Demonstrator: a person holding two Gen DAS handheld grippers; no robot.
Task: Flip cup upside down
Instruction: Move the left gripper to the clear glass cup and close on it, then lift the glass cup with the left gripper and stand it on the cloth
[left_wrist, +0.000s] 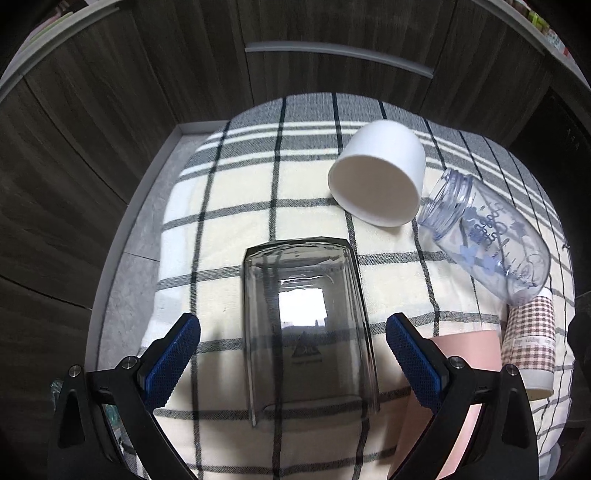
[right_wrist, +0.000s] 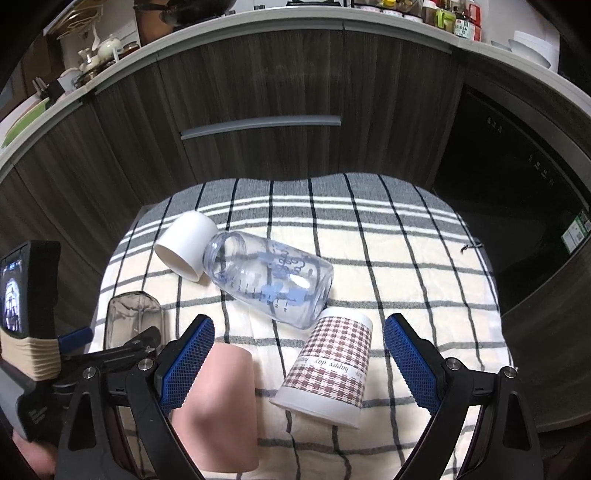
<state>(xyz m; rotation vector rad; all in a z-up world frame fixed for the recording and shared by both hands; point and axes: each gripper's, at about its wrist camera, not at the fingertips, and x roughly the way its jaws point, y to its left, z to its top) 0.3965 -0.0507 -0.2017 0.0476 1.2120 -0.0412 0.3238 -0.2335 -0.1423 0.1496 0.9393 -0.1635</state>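
A clear smoky glass cup (left_wrist: 310, 328) stands upside down on the checked cloth, between the blue pads of my open left gripper (left_wrist: 293, 350), which do not touch it. It also shows at the left of the right wrist view (right_wrist: 129, 317). My right gripper (right_wrist: 299, 363) is open and empty above a pink cup (right_wrist: 221, 406) and a houndstooth paper cup (right_wrist: 328, 362), both mouth down. A white cup (left_wrist: 376, 177) lies on its side, mouth toward me.
A clear baby bottle (right_wrist: 269, 280) with blue print lies on its side against the white cup (right_wrist: 184, 251). The checked cloth (right_wrist: 424, 295) covers a small table. Dark wood cabinets (right_wrist: 258, 81) stand close behind. A dark appliance (right_wrist: 517, 184) is at the right.
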